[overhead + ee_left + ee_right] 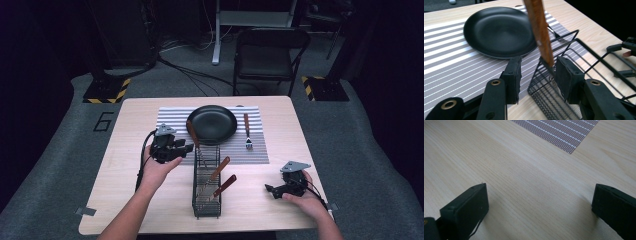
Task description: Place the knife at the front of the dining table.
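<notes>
Presently, the left claw [536, 75] is held parted around a wooden-handled utensil [540, 32] standing in the black wire basket [206, 190] at 6 o'clock of the round black plate [212, 123]. Right claw [539, 205] is spread above the pale wooden desk [524, 182].

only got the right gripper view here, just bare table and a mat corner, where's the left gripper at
Observer: The left gripper is at the far end of the wire basket, near the black plate.
Operator: holding anything
Observer: Its jaws are open, with a wooden handle sticking up from the basket between them, not clamped.
Operator: anything else in the basket
Observer: Two more wooden-handled utensils lie inside it.
</notes>
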